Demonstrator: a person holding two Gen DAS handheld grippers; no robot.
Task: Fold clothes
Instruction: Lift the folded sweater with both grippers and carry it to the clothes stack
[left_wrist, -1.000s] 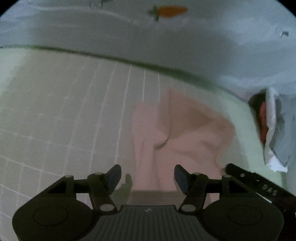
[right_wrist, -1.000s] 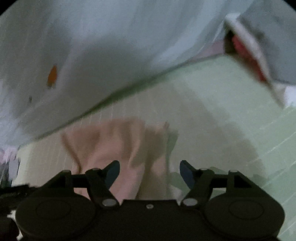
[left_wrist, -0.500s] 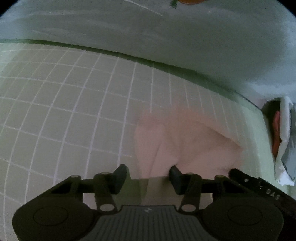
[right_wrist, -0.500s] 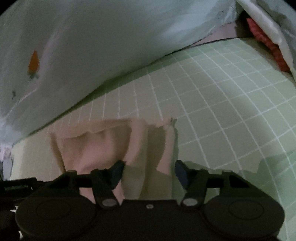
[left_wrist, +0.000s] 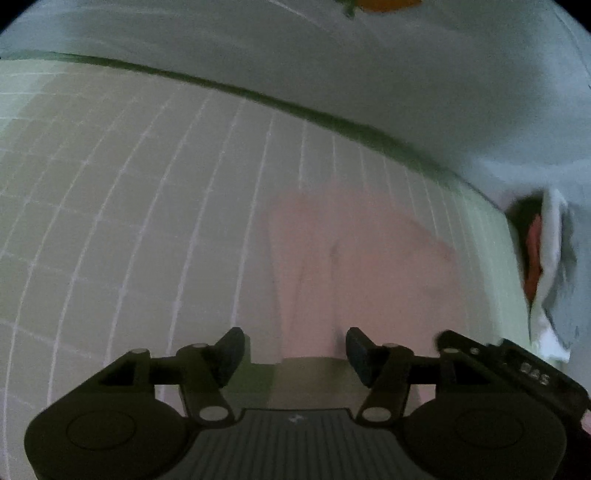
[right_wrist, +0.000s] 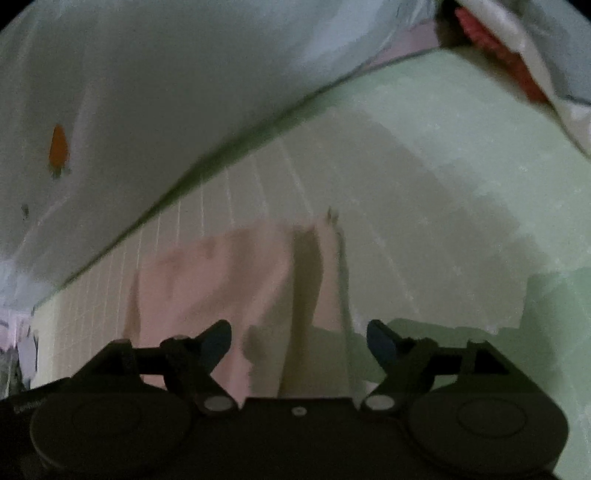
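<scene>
**Blur and cropped edges hide much of the scene**

Both views are smeared. The pink cloth (left_wrist: 354, 266) has soft outlines, and its near edge is hidden behind the left claw (left_wrist: 295, 350); whether either fingertip touches it cannot be told. In the right wrist view the cloth's lower part (right_wrist: 221, 288) disappears behind the right claw (right_wrist: 299, 339). The orange carrot print (left_wrist: 384, 3) is cut off by the top edge. A red item (right_wrist: 498, 48) among pale fabric is too blurred to identify.
</scene>
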